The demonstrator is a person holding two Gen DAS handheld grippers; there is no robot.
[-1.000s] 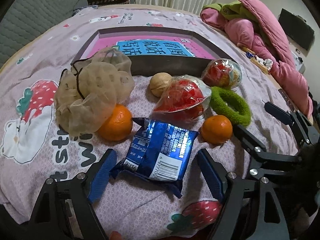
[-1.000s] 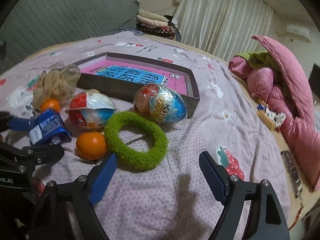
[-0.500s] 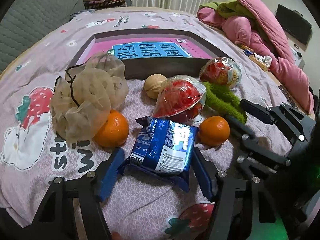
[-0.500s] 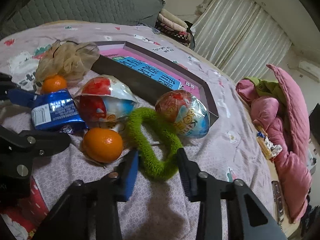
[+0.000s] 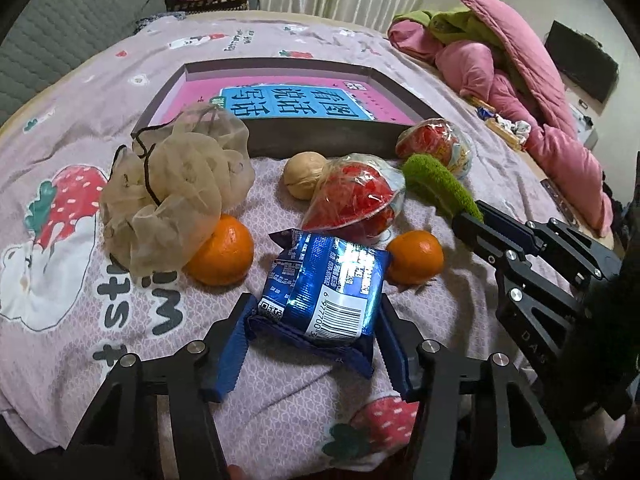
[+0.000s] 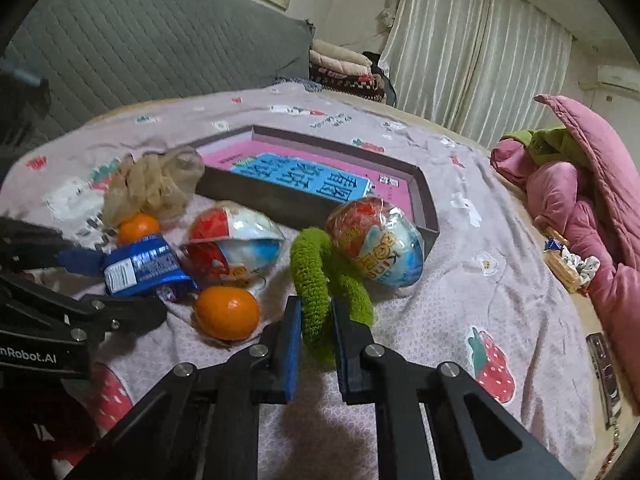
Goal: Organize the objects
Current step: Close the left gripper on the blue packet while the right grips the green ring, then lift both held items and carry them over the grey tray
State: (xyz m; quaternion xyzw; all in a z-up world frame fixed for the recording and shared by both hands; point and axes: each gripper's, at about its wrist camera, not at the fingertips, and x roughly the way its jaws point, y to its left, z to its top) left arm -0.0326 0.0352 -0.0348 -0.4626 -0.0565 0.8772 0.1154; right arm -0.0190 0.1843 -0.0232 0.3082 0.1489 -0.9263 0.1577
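Observation:
A blue snack packet [image 5: 328, 280] lies on the bedspread between the blue pads of my left gripper [image 5: 314, 340]. Its jaws are closing and both pads touch the packet's sides. My right gripper [image 6: 316, 332] is shut on a green fuzzy ring [image 6: 312, 280], which stands squeezed and raised on edge. In the left wrist view that ring [image 5: 436, 188] sticks out of the right gripper [image 5: 468, 216] at the right. Behind everything lies a dark open box [image 5: 320, 138] with a pink and blue printed bottom.
Around the packet lie two oranges [image 5: 222, 256] [image 5: 416, 256], a walnut [image 5: 304, 174], two foil-wrapped toy eggs [image 5: 356, 200] [image 6: 380, 240] and a beige mesh bag [image 5: 172, 184]. Pink quilts [image 5: 520, 60] pile up at the right. A flat dark device [image 6: 604, 368] rests near the bed's edge.
The right gripper closed on the green ring, which went from lying flat to standing pinched. The left jaws narrowed from wide open onto the packet's sides.

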